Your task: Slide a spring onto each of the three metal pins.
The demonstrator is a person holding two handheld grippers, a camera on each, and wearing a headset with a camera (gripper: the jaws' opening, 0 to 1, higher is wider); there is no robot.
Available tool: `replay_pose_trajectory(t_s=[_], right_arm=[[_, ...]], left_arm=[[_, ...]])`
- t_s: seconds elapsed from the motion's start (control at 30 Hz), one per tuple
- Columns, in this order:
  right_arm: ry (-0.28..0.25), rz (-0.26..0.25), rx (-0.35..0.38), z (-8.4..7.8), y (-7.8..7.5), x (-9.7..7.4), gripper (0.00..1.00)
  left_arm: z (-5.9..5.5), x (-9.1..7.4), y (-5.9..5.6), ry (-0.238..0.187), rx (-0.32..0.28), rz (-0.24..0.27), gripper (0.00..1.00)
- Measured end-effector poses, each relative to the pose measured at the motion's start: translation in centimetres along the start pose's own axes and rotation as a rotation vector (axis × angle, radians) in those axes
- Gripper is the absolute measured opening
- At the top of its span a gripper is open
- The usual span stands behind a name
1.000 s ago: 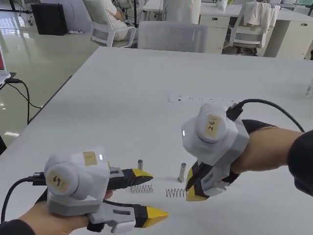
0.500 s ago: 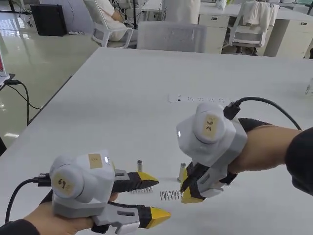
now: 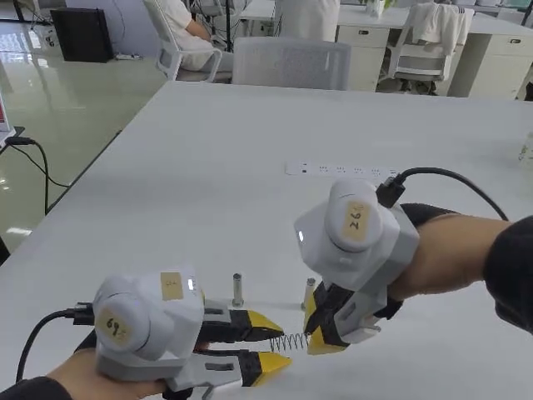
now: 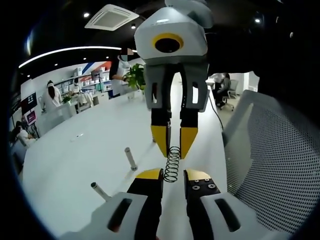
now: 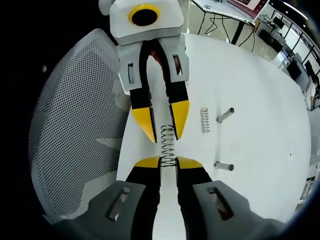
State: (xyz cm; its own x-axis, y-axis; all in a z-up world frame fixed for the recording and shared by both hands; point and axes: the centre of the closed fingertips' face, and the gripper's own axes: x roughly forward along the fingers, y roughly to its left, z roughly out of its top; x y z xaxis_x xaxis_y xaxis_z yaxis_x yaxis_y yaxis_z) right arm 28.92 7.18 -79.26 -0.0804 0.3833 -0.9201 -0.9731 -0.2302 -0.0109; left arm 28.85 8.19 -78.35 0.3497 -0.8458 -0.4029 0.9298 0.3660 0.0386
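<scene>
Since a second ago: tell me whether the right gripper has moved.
Yes. The right gripper has shifted left: its tips now sit just below the right pin, not right of it.

Under the jaws and ahead of them we see a broad white table. Farther ahead of the jaws, 1 white power strip lies on it. Past the table's far edge stands 1 grey mesh chair, with white cabinets behind it and a cloth-draped chair beside them. Well left of the jaws, a glossy pale floor reflects the light. In the left gripper view, high above the jaws, we see a ceiling vent, a curved light strip and 1 potted plant. Just right of the jaws is a mesh seat back.
</scene>
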Motion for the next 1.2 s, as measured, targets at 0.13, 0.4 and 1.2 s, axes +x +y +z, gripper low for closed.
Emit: replay_pose_trajectory(t_s=[0.13, 0.4, 1.2], right_arm=[[0.002, 0.01, -0.007, 0.1, 0.3, 0.0, 0.13], [-0.014, 0.01, -0.004, 0.8, 0.4, -0.8, 0.13], [-0.111, -0.009, -0.003, 3.9, 0.3, -2.2, 0.13]], left_arm=[[-0.2, 0.0, -0.1, 0.007, 0.013, -0.005, 0.09], [-0.3, 0.0, -0.2, 0.015, 0.021, -0.005, 0.08], [-0.1, -0.1, 0.1, -0.003, 0.011, 0.006, 0.08]])
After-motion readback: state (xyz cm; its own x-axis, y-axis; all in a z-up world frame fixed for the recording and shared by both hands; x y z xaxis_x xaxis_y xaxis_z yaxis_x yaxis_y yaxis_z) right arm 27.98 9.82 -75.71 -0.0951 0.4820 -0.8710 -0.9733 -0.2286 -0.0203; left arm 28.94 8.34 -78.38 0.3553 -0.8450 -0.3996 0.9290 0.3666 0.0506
